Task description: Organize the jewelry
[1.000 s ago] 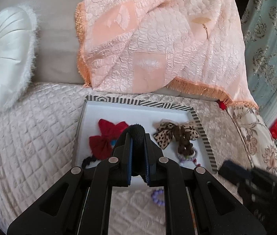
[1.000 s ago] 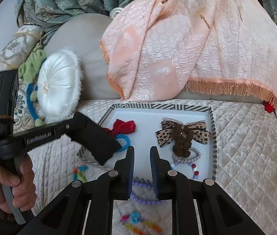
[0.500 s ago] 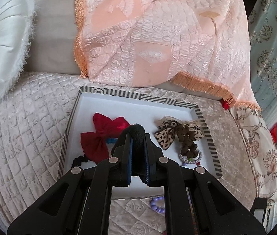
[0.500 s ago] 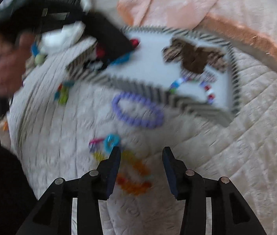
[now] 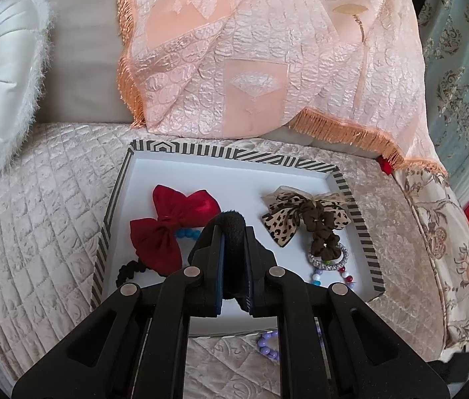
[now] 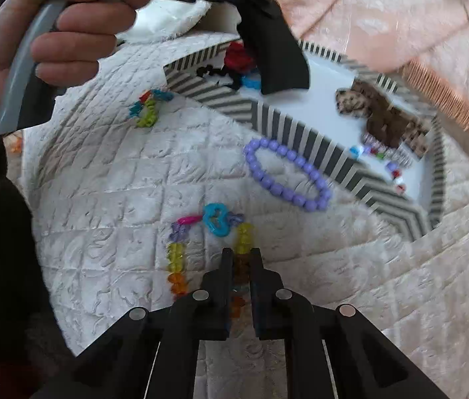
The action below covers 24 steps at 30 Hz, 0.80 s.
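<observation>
Right gripper (image 6: 241, 259) dropped, just closing on multicoloured bracelet (image 6: 242, 242).

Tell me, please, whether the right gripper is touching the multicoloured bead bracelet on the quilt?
Touching. The right wrist view shows the right gripper with its jaws closed on the multicoloured bead bracelet's orange beads.

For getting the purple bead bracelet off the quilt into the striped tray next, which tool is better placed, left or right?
Probably neither is free. The left tool is shut on a black fuzzy scrunchie over the striped tray; the right tool has just closed on the multicoloured bead chain, nearer the purple bracelet.
</observation>
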{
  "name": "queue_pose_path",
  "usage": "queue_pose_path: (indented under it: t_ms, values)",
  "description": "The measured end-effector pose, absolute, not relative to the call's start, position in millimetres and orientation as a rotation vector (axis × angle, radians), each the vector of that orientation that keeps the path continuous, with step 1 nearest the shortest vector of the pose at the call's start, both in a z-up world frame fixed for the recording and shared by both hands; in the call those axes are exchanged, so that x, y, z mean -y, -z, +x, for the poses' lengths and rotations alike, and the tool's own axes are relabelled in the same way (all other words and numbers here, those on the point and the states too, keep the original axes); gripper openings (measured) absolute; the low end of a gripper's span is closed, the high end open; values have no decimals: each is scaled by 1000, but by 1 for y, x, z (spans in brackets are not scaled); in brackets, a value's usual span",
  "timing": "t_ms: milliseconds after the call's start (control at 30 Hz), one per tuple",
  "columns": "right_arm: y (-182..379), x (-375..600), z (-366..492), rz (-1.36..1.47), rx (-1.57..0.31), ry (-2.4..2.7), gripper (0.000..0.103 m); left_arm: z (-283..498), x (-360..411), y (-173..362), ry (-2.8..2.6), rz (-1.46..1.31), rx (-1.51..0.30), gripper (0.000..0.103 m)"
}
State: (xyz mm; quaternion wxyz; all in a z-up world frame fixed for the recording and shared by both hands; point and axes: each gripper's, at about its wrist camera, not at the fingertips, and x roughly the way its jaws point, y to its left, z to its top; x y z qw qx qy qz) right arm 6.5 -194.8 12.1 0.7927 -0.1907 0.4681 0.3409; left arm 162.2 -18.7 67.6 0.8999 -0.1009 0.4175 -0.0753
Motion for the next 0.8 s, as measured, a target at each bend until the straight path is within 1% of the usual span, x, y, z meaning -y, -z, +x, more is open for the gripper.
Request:
queue_pose_path:
  t_ms: [200, 533, 667, 800]
  values:
    - [-57, 214, 18, -244, -849, -670, 8, 164, 13, -67, 153, -229, -865, 9]
    - [-121, 229, 61, 71, -672, -596, 8, 164, 6, -72, 161, -259, -854, 9]
    - [-119, 223, 96, 143, -701, -549, 8, 163, 5, -74, 170, -263, -845, 9]
    - [-94, 207, 128, 152, -783, -485, 8, 167, 4, -72, 160, -263, -850, 9]
